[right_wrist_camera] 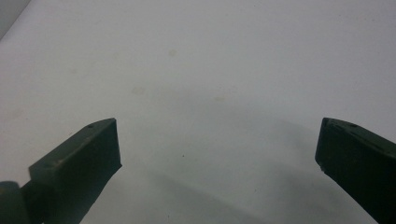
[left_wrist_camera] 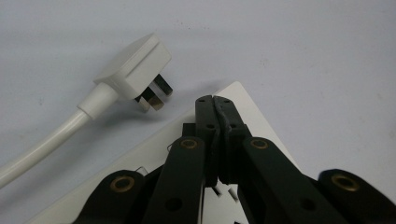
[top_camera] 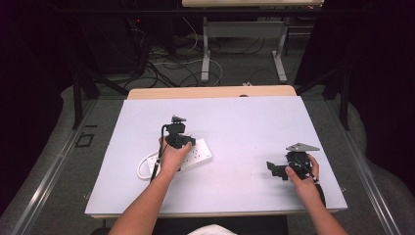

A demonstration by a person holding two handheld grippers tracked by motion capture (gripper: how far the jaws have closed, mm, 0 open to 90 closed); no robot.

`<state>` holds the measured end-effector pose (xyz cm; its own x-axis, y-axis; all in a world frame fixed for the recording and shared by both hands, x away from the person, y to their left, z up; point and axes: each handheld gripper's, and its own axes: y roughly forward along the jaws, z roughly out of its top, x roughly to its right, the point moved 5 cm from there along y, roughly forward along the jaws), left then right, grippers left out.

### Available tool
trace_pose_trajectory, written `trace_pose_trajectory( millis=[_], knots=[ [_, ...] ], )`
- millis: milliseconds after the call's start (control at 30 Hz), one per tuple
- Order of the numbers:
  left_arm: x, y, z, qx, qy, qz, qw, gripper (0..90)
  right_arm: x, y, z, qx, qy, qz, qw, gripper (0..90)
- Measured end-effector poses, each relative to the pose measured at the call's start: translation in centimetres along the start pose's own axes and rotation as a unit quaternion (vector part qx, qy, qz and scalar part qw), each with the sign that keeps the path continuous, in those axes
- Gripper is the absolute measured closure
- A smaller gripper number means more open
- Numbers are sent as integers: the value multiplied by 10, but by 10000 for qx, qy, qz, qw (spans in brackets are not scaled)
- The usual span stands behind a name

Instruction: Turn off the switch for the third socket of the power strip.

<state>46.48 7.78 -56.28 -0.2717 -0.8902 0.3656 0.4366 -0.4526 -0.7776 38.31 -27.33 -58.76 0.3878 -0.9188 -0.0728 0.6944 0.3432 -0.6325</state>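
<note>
Dark curtains and a cable-strewn floor ring your workspace, and the broad pale grey table top (top_camera: 244, 127) carries everything that matters. Largest on it is the flat white rectangular plastic power strip (top_camera: 198, 155), lying left of centre under your left hand; its long axis runs diagonally, rising from your near left toward the far right. You hold the left gripper (left_wrist_camera: 215, 105) low over the strip's far corner, jaws clenched together with nothing visibly between them, probably to press the strip or pin it rather than to grasp. Whether the tips actually touch the plastic I cannot tell.

Your right gripper (right_wrist_camera: 217, 149) waits well apart, at the right of the table, jaws spread wide and empty over bare surface, likely parked until needed.

Next comes the thick white round cable (left_wrist_camera: 42, 144), looping out near the strip's near-left end. At its end lies the white three-pin plug (left_wrist_camera: 135, 67), unplugged, just beside the strip's corner, its metal pins pointing toward the strip and the left gripper's tips.
</note>
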Motion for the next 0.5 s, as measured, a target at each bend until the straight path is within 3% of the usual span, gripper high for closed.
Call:
trace_pose_trajectory(
  millis=[500],
  knots=[
    [0, 3, 1, 2, 10, -101, 9999, 900, 0, 0, 0, -10, 9, 7, 10000, 0]
  ],
)
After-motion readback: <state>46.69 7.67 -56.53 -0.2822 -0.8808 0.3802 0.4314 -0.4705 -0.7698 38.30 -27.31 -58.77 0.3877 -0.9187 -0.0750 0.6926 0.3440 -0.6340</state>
